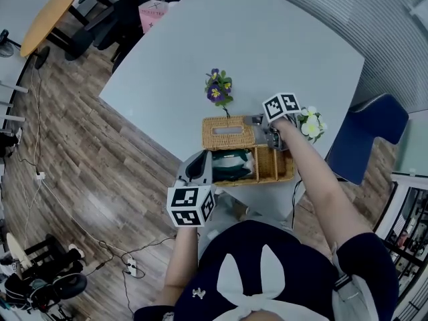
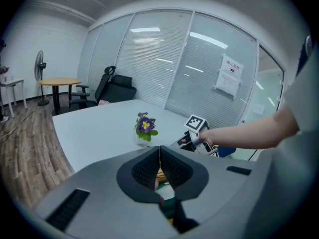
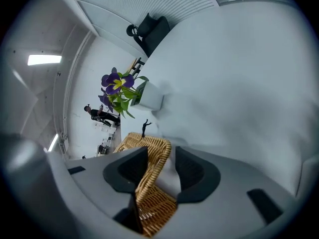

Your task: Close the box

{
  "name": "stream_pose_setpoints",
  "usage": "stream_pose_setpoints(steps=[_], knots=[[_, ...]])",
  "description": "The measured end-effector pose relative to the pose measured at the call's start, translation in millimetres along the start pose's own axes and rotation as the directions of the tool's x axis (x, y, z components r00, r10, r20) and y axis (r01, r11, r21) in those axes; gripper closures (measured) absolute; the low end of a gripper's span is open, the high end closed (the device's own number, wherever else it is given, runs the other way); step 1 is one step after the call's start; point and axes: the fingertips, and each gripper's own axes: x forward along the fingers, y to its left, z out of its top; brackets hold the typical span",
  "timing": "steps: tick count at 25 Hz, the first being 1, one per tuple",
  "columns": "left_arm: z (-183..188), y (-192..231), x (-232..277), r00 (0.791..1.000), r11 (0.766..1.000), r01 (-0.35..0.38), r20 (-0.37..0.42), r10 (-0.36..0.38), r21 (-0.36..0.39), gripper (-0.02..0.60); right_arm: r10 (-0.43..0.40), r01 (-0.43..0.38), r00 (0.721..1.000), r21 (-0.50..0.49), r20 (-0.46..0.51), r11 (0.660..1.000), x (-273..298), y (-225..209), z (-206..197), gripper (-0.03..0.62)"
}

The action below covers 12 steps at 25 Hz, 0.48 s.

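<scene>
The wicker lid (image 3: pixel 152 203) could slip free and flop back, since it leans on only one pad of the right tool (image 3: pixel 160 156), whose jaws stand wide apart around its edge. The left tool (image 2: pixel 159 153) is closed and empty. The box (image 1: pixel 286 169) sits at the near edge of the table (image 1: pixel 267 45).

Your wicker box (image 1: pixel 229 134) was honey-tan in a tight woven pattern, with something dark green (image 1: pixel 231 162) inside! The tabletop (image 1: pixel 267 45) was plain pale blue-grey. The purple blooms (image 1: pixel 217 89) had yellow eyes over green leaves, and the other flowers (image 1: pixel 311 124) were white. Your left tool (image 2: pixel 159 171) and right tool (image 3: pixel 162 167) were grey with black ribbed pads, and the marker cubes (image 1: pixel 190 206) were chequered black-and-white. The floor (image 1: pixel 80 152) was brown wood planking and the chair (image 1: pixel 371 129) deep blue!
</scene>
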Motion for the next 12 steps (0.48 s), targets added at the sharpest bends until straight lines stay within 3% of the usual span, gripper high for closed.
stream_pose_setpoints(steps=[3, 12], knots=[[1, 2, -2, 1.000, 1.000, -0.007, 0.000, 0.007, -0.005, 0.558, 0.032, -0.032, 0.999, 0.026, 0.004, 0.999, 0, 4, 0, 0.445], [0, -2, -5, 1.000, 1.000, -0.010, 0.011, 0.010, -0.004, 0.558, 0.049, -0.051, 0.998, 0.031, 0.049, 0.998, -11, 8, 3, 0.468]])
